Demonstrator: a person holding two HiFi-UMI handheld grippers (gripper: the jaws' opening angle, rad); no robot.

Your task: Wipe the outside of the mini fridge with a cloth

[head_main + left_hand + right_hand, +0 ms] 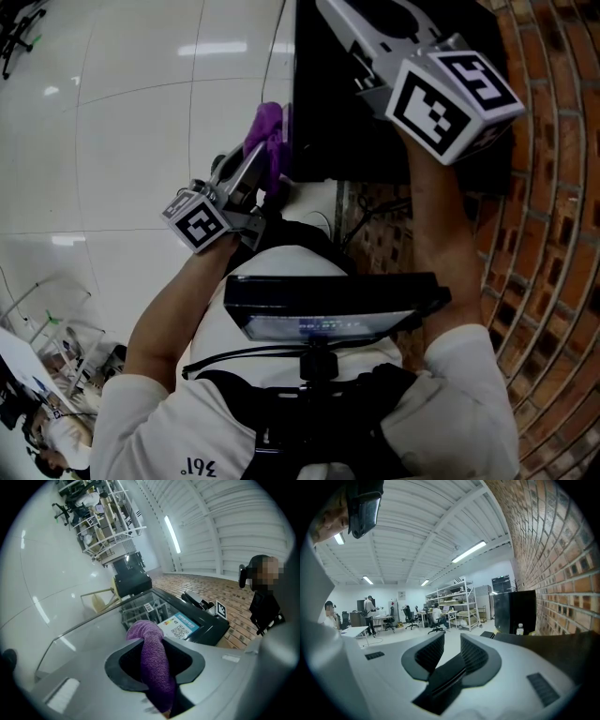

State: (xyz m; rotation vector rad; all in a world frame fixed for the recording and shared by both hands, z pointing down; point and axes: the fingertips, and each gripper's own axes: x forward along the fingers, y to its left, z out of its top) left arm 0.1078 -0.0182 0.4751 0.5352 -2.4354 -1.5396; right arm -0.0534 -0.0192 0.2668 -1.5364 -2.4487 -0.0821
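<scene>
Left gripper (151, 641): fingers clamped on purple cloth (157, 672), beside the mini fridge (356, 131).
Right gripper (453, 647): fingers slightly apart, nothing between them.

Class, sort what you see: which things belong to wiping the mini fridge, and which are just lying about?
Job: purple terry cloth, black glass-doored mini fridge, left gripper holding the cloth in its jaws.
Lying about: white metal shelving rack, small white bottle, black office chair.
</scene>
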